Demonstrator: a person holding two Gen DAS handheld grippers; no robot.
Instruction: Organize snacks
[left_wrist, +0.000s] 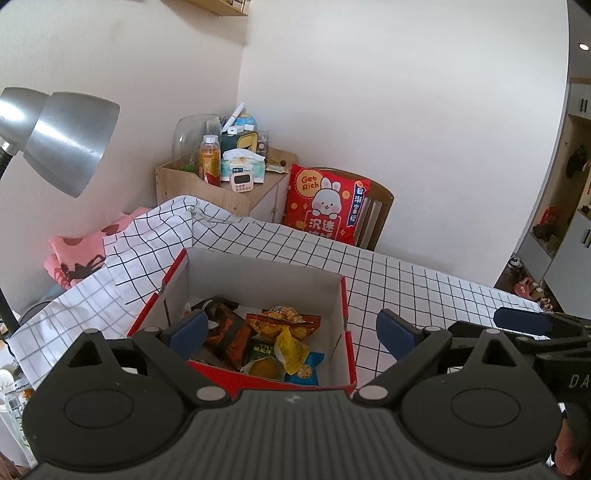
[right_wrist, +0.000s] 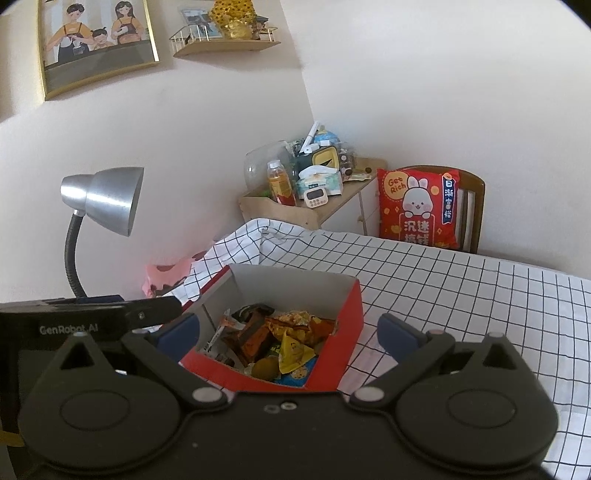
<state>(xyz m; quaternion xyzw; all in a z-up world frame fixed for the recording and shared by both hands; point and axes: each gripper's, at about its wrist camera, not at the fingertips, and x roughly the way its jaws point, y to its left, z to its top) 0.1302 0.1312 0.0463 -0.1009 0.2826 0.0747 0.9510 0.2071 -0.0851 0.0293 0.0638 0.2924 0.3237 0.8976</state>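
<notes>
The left hand-held gripper hovers with its blue-padded fingers spread wide apart and nothing between them. Directly ahead of it and below sits the snack box, a rectangular cardboard carton, glossy red outside and plain white inside, open at the top. Its left flap tilts outward. The box's long axis runs away from this gripper, slightly to the right.

Inside lie crinkled foil and plastic packets in a loose heap: an orange bag, a yellow triangular pouch, a blue cookie packet and dark brown-and-orange wrappers.

The right hand-held gripper is likewise parted and empty, with the same box just ahead of it and a little left, one corner turned toward it. The left tool's black body shows at its left.

The box rests on the counter, covered in a white cloth with a thin black grid, wrinkled at the far left. A brushed-metal lamp on a ribbed gooseneck stands beyond on the left.
</notes>
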